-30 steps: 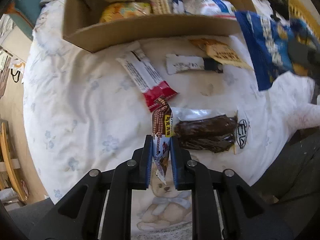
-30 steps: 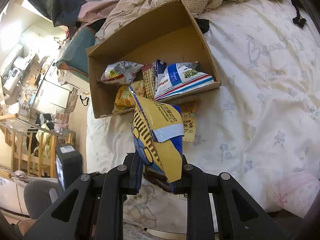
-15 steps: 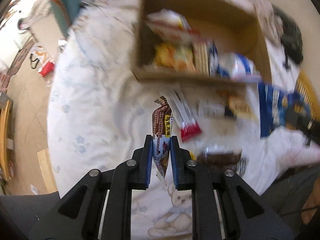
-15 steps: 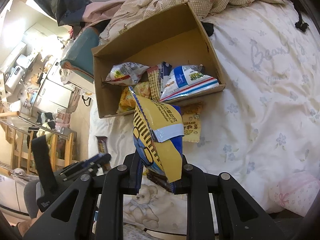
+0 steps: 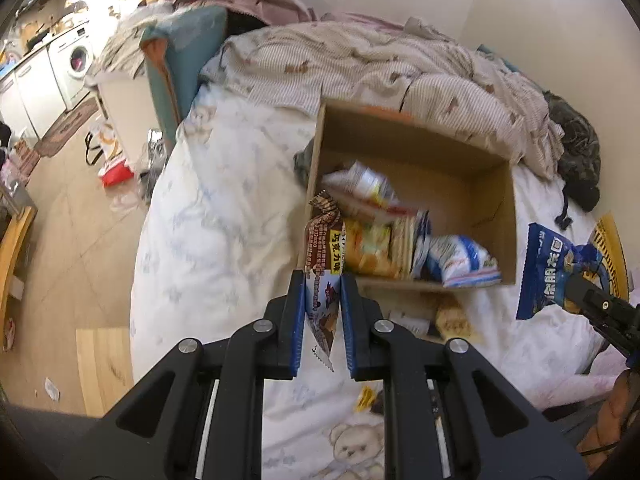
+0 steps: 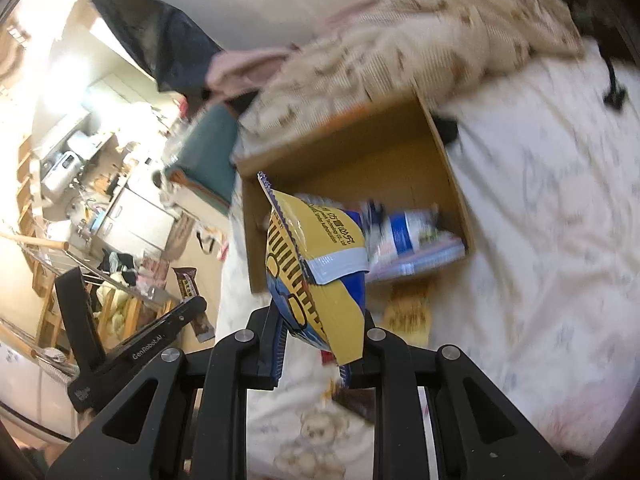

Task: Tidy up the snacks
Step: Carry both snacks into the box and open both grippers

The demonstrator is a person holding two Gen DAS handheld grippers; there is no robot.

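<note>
Two grippers, each pinching one packet: the left gripper grips a brown wafer bar upright, and the right gripper grips a yellow-and-blue bag. Both packets hang above the bed just before the near wall of the one open box, the bar at its left corner. About five packets lie along the box's near wall; two more lie on the sheet just outside it.

box: matt brown cardboard | yellow bag: glossy plastic film | bedsheet: soft printed cloth
</note>
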